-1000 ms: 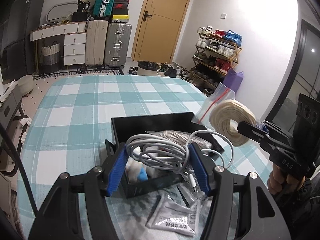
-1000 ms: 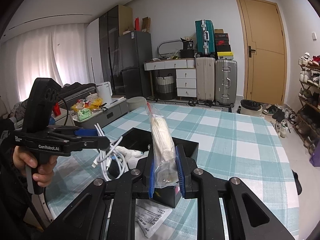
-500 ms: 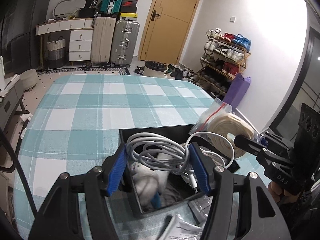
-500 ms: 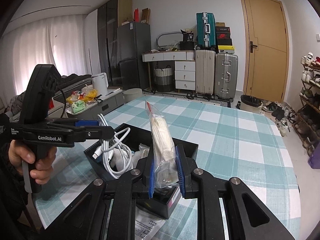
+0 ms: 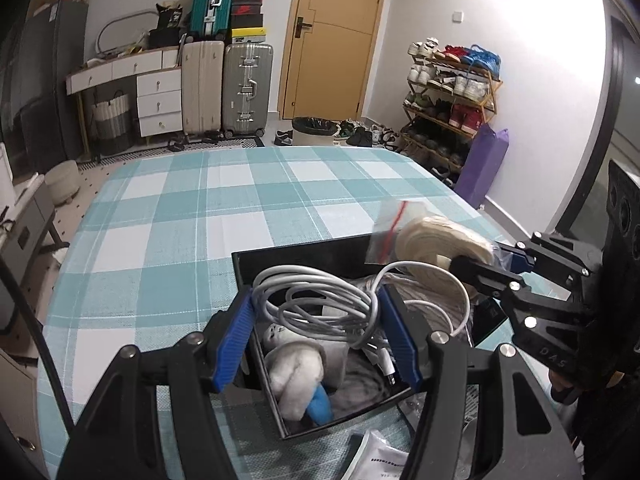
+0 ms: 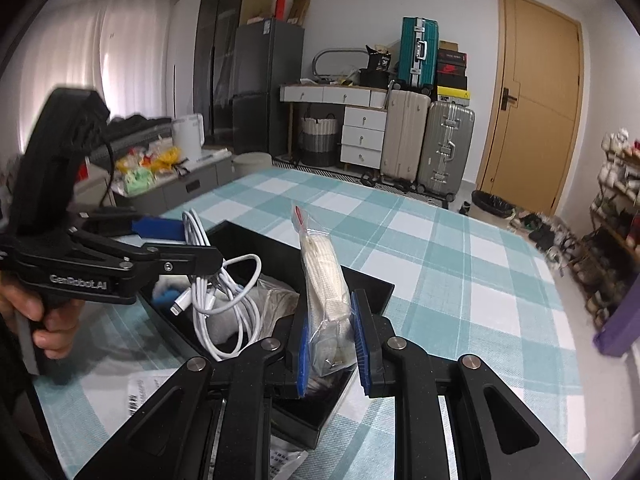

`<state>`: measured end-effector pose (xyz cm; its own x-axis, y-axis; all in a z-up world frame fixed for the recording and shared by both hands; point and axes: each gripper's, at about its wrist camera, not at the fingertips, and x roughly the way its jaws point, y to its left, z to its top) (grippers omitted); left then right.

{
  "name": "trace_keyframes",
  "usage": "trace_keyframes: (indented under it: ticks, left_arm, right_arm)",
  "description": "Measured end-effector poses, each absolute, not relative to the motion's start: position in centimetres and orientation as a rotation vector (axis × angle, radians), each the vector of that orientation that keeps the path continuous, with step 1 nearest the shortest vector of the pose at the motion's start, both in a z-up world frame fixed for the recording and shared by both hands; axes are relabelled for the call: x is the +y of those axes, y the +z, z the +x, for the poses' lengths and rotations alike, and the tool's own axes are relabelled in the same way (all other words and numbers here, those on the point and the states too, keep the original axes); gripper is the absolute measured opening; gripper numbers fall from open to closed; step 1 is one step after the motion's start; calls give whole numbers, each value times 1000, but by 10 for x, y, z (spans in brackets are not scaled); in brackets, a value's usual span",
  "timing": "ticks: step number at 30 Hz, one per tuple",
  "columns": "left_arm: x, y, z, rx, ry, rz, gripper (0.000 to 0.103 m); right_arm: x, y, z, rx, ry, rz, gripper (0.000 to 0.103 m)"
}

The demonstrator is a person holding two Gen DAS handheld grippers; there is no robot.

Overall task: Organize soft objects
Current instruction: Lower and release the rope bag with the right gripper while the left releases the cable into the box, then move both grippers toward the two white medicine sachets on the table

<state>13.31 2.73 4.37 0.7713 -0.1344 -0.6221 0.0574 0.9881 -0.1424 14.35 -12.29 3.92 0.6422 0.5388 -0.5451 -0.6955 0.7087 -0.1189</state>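
A black open box [image 5: 304, 252] stands on the checked tablecloth; it also shows in the right wrist view [image 6: 256, 240]. My left gripper [image 5: 316, 316] is shut on a coiled white cable [image 5: 316, 300] and holds it over the box; the cable [image 6: 224, 296] hangs from it in the right wrist view. My right gripper [image 6: 330, 340] is shut on a clear bag of cream rope [image 6: 324, 276], held above the box's right side; the bag [image 5: 436, 240] shows in the left wrist view. A grey plush toy [image 5: 296, 376] lies inside the box.
White paper packets [image 5: 372, 456] lie on the teal checked table [image 5: 180, 220] in front of the box. Suitcases [image 5: 224, 84], a drawer unit, a door and a shoe rack [image 5: 452, 92] stand beyond the table.
Both grippers have moved forward and down over the box. The cable and the rope bag now hang lower, close above the box's contents. Both grips have stayed shut.
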Motion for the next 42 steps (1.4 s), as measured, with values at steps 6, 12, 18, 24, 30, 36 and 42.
trace_keyframes:
  ticks: [6,12,18,24,30,36,42]
  left_arm:
    - [17,40,131,695,-110,-47,62]
    - [14,39,130,695,-108,-27,63]
    - [13,41,127,706,-108,-23,65]
    - [16,51,110,672,-121,-45,91]
    - [15,56,90,640,-103,-27,99]
    - [15,49,73,625,-67,-13,102]
    - [12,39,64,639,-58,-2,102]
  right_arm:
    - [-113,29,147,522,718,-378,18]
    - [-111,26,150,534,726,-389,18]
    - [-114,27,148,543,754,-360,29]
    - [-126,35,137,516,769,-333,53]
    - [-139,39,121,483,732,-316,99]
    - [-151,37,112,519,737,-261,102]
    - [-155,27,107,581,730,-265,102]
